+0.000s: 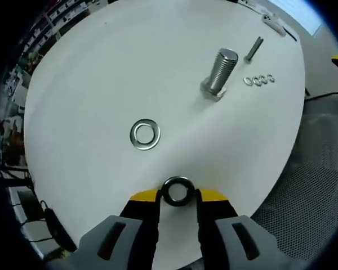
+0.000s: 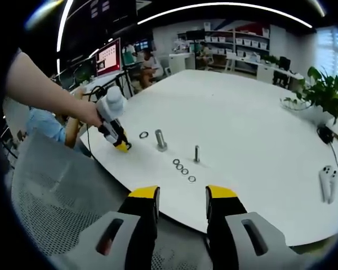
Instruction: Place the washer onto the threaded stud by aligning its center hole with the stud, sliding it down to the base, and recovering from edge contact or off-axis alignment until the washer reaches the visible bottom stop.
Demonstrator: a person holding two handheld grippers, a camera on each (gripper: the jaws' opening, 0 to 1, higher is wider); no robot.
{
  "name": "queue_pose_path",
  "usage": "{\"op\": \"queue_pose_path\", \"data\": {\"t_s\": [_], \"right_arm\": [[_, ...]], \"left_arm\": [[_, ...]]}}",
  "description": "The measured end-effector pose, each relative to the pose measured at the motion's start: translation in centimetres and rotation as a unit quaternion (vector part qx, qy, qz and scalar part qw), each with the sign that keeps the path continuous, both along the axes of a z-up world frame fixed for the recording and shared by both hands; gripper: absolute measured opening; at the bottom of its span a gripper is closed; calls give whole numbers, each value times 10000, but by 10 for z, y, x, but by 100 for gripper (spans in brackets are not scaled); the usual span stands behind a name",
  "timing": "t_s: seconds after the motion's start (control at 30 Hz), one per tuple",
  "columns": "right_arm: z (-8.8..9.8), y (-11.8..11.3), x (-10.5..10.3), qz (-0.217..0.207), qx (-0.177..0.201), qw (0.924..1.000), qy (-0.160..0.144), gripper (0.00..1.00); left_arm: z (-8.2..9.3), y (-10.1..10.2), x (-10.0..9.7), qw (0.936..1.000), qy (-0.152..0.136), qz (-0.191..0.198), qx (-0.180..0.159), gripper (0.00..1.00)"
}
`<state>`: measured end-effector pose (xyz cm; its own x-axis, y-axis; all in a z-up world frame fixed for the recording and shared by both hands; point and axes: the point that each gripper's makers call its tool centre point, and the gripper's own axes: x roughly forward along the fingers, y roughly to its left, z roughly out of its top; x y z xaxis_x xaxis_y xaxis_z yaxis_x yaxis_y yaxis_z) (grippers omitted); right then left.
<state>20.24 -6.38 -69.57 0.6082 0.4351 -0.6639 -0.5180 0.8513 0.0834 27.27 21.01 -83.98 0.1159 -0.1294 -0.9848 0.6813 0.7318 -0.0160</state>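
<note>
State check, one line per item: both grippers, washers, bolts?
left gripper: shut on a washer, held just above the table
right gripper: open, holding nothing, off the table edge
large washer: flat on table, loose
large bolt: upright on its head, bare
small bolt: upright, bare
small washers: row of four, flat

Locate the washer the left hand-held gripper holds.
The washer sits clamped at the left hand-held gripper tips, low in the left gripper view, nearest the loose washer.

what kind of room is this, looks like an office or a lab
Probably an open office or lab workspace: a large round white table, storage shelves along the back wall, a monitor at a desk, and a potted plant by the window.
</note>
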Motion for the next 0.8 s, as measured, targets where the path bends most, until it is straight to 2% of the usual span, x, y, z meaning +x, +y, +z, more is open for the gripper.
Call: {"op": "queue_pose_path", "data": {"t_s": [0.3, 0.43, 0.57, 0.7, 0.73, 0.77, 0.8], "right_arm": [[-1, -1, -1, 13, -38, 10000, 27, 34], [-1, -1, -1, 5, -31, 10000, 19, 34], [-1, -1, -1, -1, -19, 10000, 16, 34], [-1, -1, -1, 5, -23, 10000, 17, 34], [-1, -1, -1, 4, -23, 10000, 18, 34], [-1, -1, -1, 2, -26, 10000, 16, 34], [-1, -1, -1, -1, -26, 10000, 19, 34]], "left_arm": [[-1, 1, 2, 9997, 145, 63, 178, 20], [-1, 3, 2, 9995, 130, 285, 11, 20], [-3, 1, 1, 9998, 172, 88, 63, 21], [-3, 0, 1, 9997, 161, 146, 147, 21], [-2, 0, 0, 9995, 120, 264, 142, 20], [-2, -1, 2, 9987, 22, 513, -2, 20], [-1, -4, 9, 9957, -228, 834, -333, 20]]}}
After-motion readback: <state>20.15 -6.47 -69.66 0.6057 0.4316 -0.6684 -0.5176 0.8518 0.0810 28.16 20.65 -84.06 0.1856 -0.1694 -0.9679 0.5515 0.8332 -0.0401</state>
